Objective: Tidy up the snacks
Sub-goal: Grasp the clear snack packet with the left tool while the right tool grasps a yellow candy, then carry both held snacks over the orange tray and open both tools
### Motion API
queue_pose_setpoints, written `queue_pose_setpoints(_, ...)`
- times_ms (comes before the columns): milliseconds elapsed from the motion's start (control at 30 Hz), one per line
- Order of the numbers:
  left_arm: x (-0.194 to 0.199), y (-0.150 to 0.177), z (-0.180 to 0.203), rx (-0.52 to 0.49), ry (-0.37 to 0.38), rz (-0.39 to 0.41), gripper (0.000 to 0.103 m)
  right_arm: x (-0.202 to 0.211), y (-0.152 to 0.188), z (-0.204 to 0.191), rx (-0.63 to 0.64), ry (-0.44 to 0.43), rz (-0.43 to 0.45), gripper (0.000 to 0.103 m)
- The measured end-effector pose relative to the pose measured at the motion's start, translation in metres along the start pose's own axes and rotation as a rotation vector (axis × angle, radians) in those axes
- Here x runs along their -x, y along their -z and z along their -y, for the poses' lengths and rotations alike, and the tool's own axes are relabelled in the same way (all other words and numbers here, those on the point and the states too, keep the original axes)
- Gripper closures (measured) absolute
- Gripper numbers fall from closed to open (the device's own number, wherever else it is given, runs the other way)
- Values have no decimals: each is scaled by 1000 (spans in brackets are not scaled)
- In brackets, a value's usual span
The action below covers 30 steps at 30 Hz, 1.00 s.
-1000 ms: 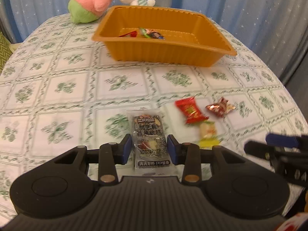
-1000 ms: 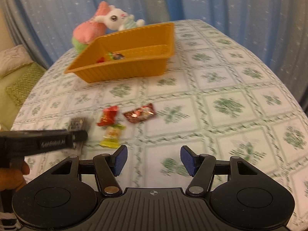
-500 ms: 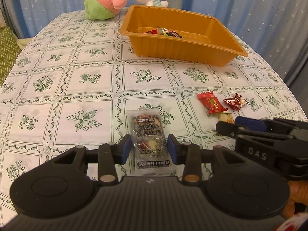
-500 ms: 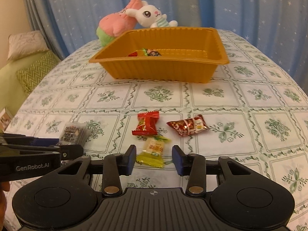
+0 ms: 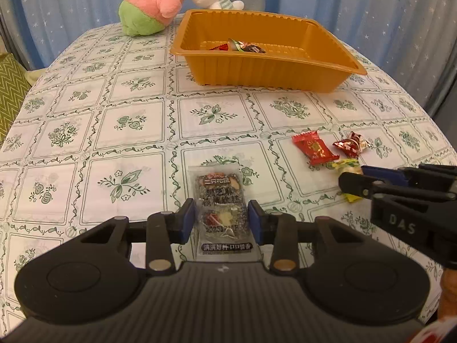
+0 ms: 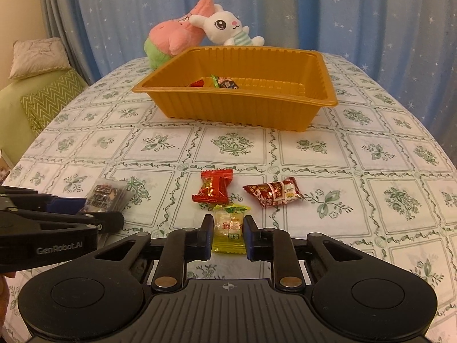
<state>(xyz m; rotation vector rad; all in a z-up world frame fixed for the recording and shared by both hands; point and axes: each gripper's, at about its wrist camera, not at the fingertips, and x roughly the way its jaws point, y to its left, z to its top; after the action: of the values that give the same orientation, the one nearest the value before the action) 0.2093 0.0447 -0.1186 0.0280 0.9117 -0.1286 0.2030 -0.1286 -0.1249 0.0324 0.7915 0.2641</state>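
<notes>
My left gripper (image 5: 222, 217) is shut on a clear packet of dark snack (image 5: 221, 200) lying flat on the tablecloth. My right gripper (image 6: 228, 233) is shut on a yellow-green candy (image 6: 230, 226), also low on the table. A red candy (image 6: 214, 190) and a dark red wrapped candy (image 6: 274, 191) lie just beyond it. The orange tray (image 6: 240, 107) stands farther back with a few candies (image 6: 220, 82) inside. In the left wrist view the tray (image 5: 257, 71) is ahead and the right gripper's fingers (image 5: 371, 183) reach in from the right.
Two plush toys, a pink-green one (image 6: 171, 40) and a white rabbit (image 6: 225, 28), sit behind the tray against blue curtains. A green sofa with cushions (image 6: 42, 91) lies past the table's left edge. The left gripper (image 6: 57, 223) shows low left in the right wrist view.
My right gripper moved left and forward to the yellow-green candy and closed on it. My left gripper stayed on the snack packet, and its view has swung so the tray sits farther right.
</notes>
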Motion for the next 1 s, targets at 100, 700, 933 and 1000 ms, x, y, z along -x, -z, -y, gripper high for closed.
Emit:
queue_pose_setpoints(100, 7, 3, 3, 2, -2, 7, 69, 10, 1, 1, -7, 0, 5, 81)
queue_pose_setpoints(700, 60, -1, 26, 36, 29, 49, 69, 71, -7, 18, -50, 31, 49, 81)
queue_pose_setpoints(933, 71, -12, 35, 34, 45, 67, 69, 85, -13, 23, -69, 35, 56, 81)
queue_pose_setpoints(1000, 73, -15, 37, 31, 50, 71, 69, 87, -14, 25, -72, 30, 53, 81)
